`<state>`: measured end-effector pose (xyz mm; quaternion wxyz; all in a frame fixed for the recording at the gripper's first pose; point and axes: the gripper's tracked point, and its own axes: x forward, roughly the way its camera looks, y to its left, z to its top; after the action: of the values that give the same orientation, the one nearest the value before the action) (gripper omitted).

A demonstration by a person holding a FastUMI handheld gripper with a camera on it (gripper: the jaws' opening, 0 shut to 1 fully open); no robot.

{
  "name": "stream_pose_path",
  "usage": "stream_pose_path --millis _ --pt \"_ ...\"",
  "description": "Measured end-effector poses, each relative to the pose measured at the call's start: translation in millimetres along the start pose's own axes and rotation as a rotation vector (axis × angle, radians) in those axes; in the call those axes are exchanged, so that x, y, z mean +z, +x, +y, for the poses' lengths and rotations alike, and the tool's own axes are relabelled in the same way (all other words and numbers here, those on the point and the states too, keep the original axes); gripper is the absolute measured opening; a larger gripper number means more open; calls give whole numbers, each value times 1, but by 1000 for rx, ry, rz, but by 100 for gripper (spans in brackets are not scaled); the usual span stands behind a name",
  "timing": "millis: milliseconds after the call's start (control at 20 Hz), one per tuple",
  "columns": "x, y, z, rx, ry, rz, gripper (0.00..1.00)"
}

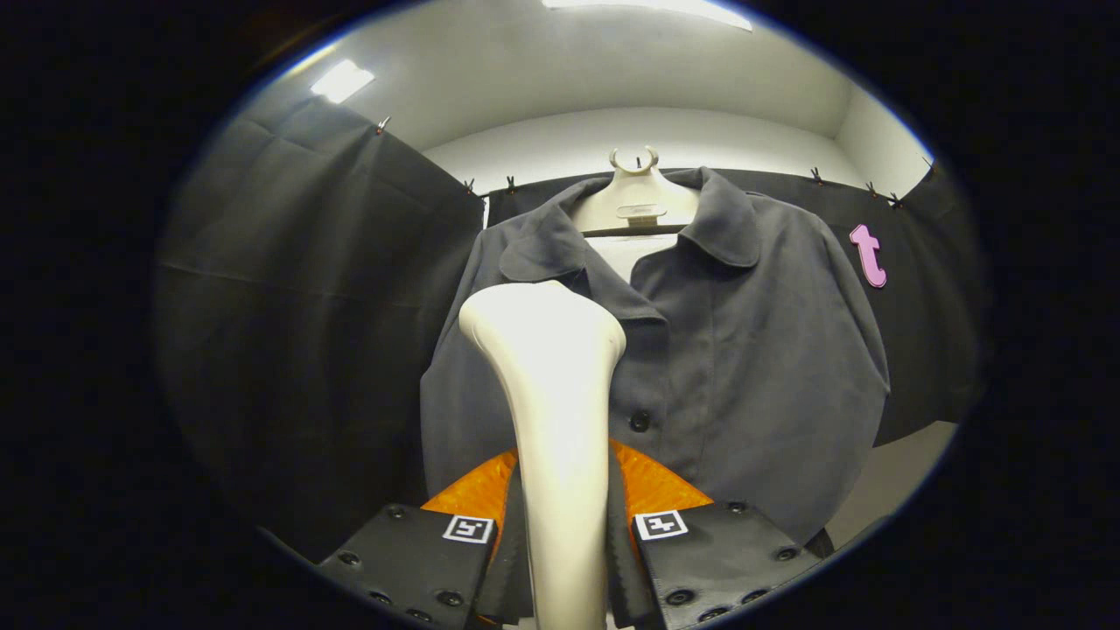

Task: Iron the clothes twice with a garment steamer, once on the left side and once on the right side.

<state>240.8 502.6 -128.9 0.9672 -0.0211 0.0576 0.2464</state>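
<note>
A white garment steamer [553, 394] stands upright between my fingers, its handle pinched on both sides and its wide head up at the shirt's chest. My gripper [564, 534] is shut on that handle. The dark grey shirt [744, 350] hangs on a white hanger [637, 197] just beyond the steamer, collar open, one dark button [640, 422] showing beside the steamer. The steamer head lies over the shirt's left half as I see it; whether it touches the cloth I cannot tell.
Black cloth walls [297, 332] close in on the left and behind the shirt. An orange surface [652, 486] shows low behind the fingers. A pale floor patch [901, 472] lies at the lower right.
</note>
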Motion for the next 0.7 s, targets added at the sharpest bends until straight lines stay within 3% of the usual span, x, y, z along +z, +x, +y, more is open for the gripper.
stream_pose_path --millis 700 --pt "-33 -11 0 4 -15 50 45"
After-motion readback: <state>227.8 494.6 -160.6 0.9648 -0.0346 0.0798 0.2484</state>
